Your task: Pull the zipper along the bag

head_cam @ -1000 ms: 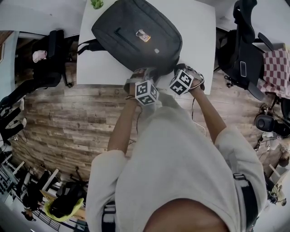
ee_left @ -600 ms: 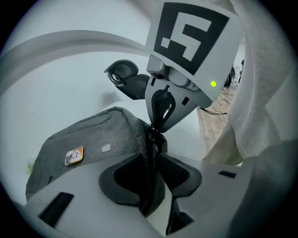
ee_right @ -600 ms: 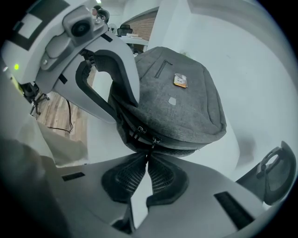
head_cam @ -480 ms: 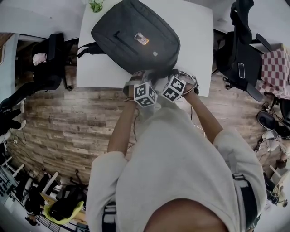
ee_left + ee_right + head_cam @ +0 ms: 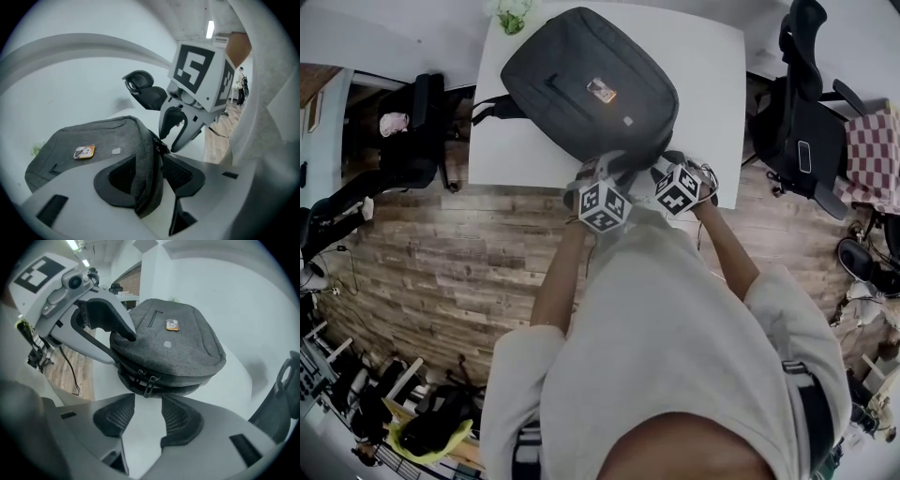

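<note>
Right tool, jaws just opened and empty, points at the zipper pull just beyond, on the bag's near edge.

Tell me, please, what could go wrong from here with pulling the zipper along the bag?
1. The right gripper, whose jaws have just been opening, holds nothing. The zipper pull hangs just ahead of them, so closing now may miss it.
2. The left gripper has also just been opening, with the edge of the bag between its jaws. Held that loosely, the bag may slide when the pull is tugged.
</note>
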`<control>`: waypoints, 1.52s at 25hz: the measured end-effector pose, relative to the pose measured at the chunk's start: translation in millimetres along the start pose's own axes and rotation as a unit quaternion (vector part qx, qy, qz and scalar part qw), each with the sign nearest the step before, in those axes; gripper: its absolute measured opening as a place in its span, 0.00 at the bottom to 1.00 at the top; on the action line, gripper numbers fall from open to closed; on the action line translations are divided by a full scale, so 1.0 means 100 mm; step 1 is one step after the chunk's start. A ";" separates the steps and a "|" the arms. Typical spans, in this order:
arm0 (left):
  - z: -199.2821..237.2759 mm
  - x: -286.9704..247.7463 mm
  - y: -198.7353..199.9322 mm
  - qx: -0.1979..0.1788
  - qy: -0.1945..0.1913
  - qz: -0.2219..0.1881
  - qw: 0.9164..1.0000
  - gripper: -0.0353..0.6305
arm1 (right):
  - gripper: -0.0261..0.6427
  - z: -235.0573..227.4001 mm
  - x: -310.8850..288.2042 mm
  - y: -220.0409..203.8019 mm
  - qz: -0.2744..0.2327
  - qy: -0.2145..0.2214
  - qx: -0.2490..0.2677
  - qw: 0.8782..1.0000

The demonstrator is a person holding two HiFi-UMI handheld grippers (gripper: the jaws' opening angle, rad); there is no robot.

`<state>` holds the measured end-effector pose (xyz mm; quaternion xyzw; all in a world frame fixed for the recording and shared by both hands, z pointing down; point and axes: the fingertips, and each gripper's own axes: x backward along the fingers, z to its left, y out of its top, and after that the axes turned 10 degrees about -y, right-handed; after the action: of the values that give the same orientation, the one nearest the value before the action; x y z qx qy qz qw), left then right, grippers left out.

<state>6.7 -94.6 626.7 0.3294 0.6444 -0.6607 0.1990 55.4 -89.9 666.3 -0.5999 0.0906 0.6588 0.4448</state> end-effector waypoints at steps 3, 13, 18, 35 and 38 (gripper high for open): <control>0.19 0.25 0.08 0.091 0.037 -0.062 0.993 0.33 | 0.34 -0.08 0.14 0.10 -0.043 0.009 -0.059 0.997; 0.98 1.80 -0.08 0.228 0.249 -0.193 0.921 0.27 | 0.25 -1.01 0.94 1.01 -0.250 -0.039 -0.231 0.939; 1.18 2.49 -0.15 0.239 0.323 -0.229 0.887 0.21 | 0.19 -1.28 1.23 1.30 -0.308 -0.070 -0.240 0.918; 1.34 3.01 -0.02 0.238 0.373 -0.281 0.852 0.09 | 0.06 -1.38 1.59 1.90 -0.383 -0.101 -0.224 0.890; 1.35 2.97 -0.03 0.242 0.374 -0.274 0.853 0.09 | 0.06 -1.41 1.58 1.89 -0.379 -0.104 -0.221 0.893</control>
<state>-228.0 -179.2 416.8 0.3991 0.5544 -0.6506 -0.3319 42.7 -217.8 413.2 -0.5993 -0.3383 0.5022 0.5236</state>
